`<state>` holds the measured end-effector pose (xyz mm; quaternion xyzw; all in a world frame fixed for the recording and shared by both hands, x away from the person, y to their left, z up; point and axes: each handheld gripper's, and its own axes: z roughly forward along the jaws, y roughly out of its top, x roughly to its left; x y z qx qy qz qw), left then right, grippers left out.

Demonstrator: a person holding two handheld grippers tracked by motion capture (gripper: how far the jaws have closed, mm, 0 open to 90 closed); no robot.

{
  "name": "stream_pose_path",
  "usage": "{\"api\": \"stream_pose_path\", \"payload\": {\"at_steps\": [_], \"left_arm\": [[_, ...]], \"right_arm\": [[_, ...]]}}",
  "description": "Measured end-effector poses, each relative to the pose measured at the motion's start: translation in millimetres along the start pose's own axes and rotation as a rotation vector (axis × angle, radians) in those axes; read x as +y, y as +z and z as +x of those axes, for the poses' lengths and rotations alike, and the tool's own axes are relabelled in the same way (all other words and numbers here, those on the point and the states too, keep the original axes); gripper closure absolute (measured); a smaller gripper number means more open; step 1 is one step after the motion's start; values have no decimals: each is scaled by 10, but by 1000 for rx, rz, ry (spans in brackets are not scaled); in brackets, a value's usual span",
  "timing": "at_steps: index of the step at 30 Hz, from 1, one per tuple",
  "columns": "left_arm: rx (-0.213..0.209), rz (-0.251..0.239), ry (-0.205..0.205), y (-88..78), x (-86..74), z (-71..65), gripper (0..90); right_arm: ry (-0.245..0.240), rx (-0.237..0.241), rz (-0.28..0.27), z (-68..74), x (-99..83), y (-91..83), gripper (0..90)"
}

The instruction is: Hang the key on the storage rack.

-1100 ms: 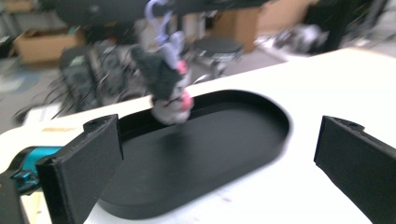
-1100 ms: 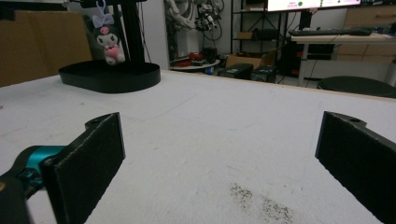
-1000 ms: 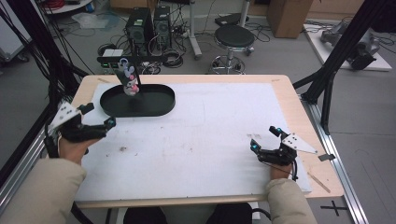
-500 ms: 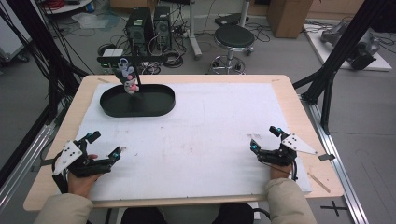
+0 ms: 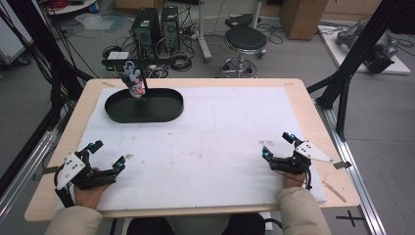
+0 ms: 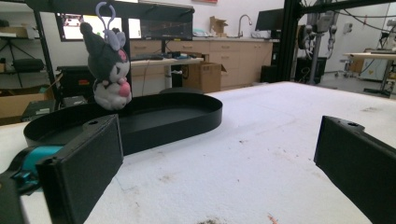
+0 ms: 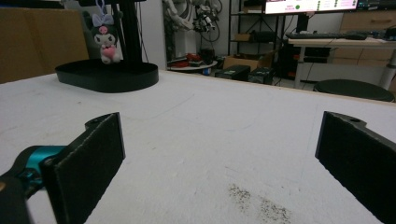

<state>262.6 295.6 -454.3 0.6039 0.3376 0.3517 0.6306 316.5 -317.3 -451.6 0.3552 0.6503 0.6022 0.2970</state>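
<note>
A small plush toy in black, white and pink hangs by a lilac loop from a black post, above the left end of a black oval tray at the table's far left. My left gripper rests open near the front left edge, well short of the tray. In the left gripper view the gripper points at the tray and the toy, with nothing between the jaws. My right gripper lies open at the front right. Its own view has the gripper empty, with the toy and tray far off.
A white sheet covers most of the wooden table, with faint smudges near the front. Black frame struts rise at both sides. A stool and computer cases stand on the floor beyond the far edge.
My left gripper has drawn back from beside the tray to the front left edge and stays open. The right gripper has not moved.
</note>
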Motion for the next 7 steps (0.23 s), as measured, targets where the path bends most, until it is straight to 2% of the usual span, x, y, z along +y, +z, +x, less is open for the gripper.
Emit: {"api": "stream_pose_path", "payload": {"at_steps": [3,7], "left_arm": [[1,-2,-10,-2,-2,7,17],[-1,-3,-4,-3,-2,2,17]], "right_arm": [[2,1,-2,0,-1,0,5],[0,-1,-1,3,-1,-2,5]]}}
